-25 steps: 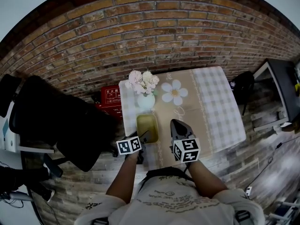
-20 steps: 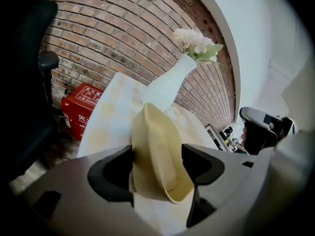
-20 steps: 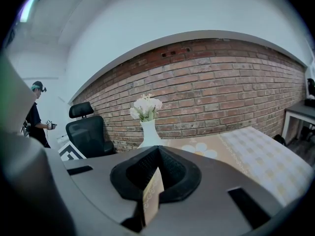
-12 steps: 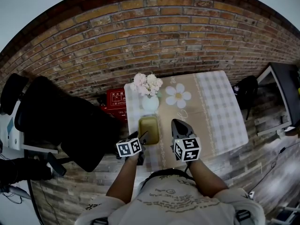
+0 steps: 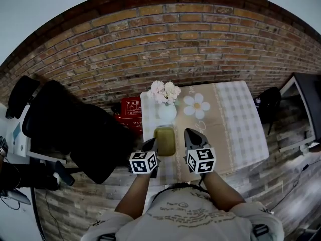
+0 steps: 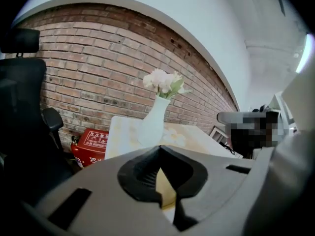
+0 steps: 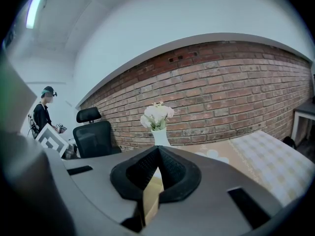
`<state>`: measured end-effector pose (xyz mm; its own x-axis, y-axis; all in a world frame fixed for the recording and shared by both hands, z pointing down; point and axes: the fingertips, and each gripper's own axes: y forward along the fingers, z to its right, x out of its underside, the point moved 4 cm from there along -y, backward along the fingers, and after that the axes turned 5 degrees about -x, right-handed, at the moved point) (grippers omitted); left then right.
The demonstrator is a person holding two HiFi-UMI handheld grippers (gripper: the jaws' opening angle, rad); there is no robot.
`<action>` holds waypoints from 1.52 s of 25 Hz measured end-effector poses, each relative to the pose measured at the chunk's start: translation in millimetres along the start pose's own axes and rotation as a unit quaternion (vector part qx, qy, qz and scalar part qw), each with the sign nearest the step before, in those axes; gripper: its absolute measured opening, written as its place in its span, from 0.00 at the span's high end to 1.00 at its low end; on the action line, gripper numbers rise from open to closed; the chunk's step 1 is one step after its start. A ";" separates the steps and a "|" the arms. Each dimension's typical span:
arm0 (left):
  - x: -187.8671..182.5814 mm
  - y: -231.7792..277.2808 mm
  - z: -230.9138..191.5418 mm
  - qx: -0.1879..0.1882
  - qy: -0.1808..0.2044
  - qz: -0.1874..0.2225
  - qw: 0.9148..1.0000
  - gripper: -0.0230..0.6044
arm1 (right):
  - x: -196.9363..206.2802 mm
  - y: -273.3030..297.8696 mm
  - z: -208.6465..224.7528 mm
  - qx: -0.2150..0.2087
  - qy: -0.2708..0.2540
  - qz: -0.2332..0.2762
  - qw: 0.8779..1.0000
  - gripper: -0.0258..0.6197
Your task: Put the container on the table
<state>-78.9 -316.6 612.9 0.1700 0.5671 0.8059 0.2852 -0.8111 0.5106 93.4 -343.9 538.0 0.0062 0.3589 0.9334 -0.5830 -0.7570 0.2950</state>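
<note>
An olive-yellow container [image 5: 164,140] lies on the tablecloth-covered table [image 5: 235,119], just in front of a white vase of pale flowers [image 5: 167,112]. My left gripper [image 5: 152,144] hangs at the container's left edge with its jaws shut. The right gripper [image 5: 189,132] stands just right of the container, its jaws also shut. In the left gripper view the gripper [image 6: 160,154] has its pads together, and a yellow strip of the container [image 6: 165,191] shows below them. The right gripper view has the same look: the gripper [image 7: 158,154] is closed over a yellow edge of the container [image 7: 150,198].
A brick wall runs behind the table. A black office chair [image 5: 75,129] stands at the left, with a red box [image 5: 131,108] on the floor beside the table. A dark desk [image 5: 306,99] is at the right. A person [image 7: 43,112] stands far off.
My left gripper has lifted, rolled and closed its jaws beside the container. The head view has drawn back, so the table looks smaller. The right gripper has barely shifted.
</note>
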 end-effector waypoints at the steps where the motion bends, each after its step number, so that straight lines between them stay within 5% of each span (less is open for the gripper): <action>1: -6.5 -3.5 2.6 0.005 -0.003 0.006 1.000 0.95 | -1.5 0.3 -2.5 -0.003 -0.001 0.002 1.000 0.96; 17: -94.9 -61.2 37.4 0.012 0.052 0.119 0.991 0.95 | -46.1 -5.2 -33.3 -0.058 -0.021 0.080 0.995 0.96; 38: -98.8 -49.5 38.7 0.020 0.044 0.110 0.993 0.95 | -48.6 3.8 -32.8 -0.075 -0.032 0.072 0.994 0.96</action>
<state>-73.3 -327.0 496.4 0.1500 0.3615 0.9202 0.2883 -0.9063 0.3091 64.2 -346.3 487.0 -0.0378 0.2138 0.9761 -0.6959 -0.7066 0.1278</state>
